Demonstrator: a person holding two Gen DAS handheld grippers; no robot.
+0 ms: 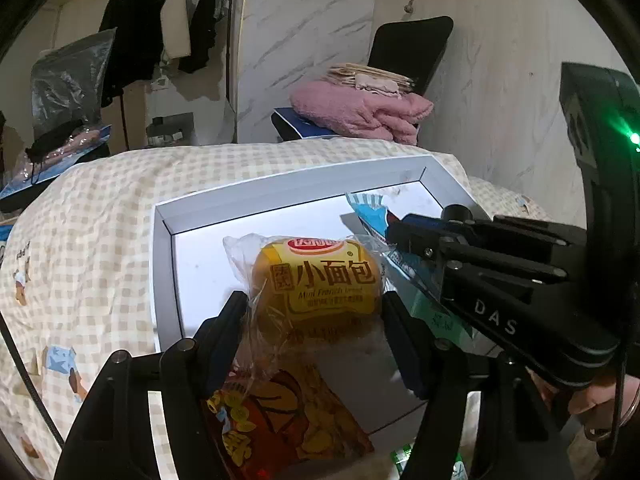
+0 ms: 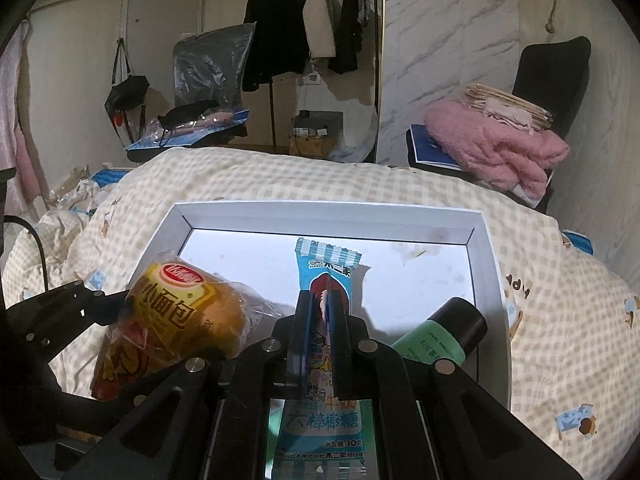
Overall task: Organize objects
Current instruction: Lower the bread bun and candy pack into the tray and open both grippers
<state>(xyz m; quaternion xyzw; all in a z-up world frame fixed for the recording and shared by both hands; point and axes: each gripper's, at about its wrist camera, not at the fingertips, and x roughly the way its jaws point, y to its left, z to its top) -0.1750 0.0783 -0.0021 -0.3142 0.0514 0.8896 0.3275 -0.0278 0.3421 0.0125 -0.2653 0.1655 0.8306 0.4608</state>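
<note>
My left hand-held gripper [image 1: 314, 312] sits at the lower centre of its own view and its pads press both sides of a wrapped bun [image 1: 316, 280], yellow label facing me. The bun hangs over the near left part of a white tray [image 1: 280, 190] that lies on the checked quilt [image 1: 80, 240] of the bed. Under the bun, at the bottom of the frame, lies a red-and-yellow snack bag [image 1: 280, 420].

In the right wrist view the bun [image 2: 188, 312] shows at the left, over the tray's [image 2: 490, 264] near left corner. At centre, my right hand-held gripper [image 2: 320, 320] is closed narrow on a blue lollipop packet [image 2: 326, 264], whose top stands up over the tray floor. Just right of it, a green bottle [image 2: 436, 340] with a black cap lies tilted in the tray's near right corner.
</note>
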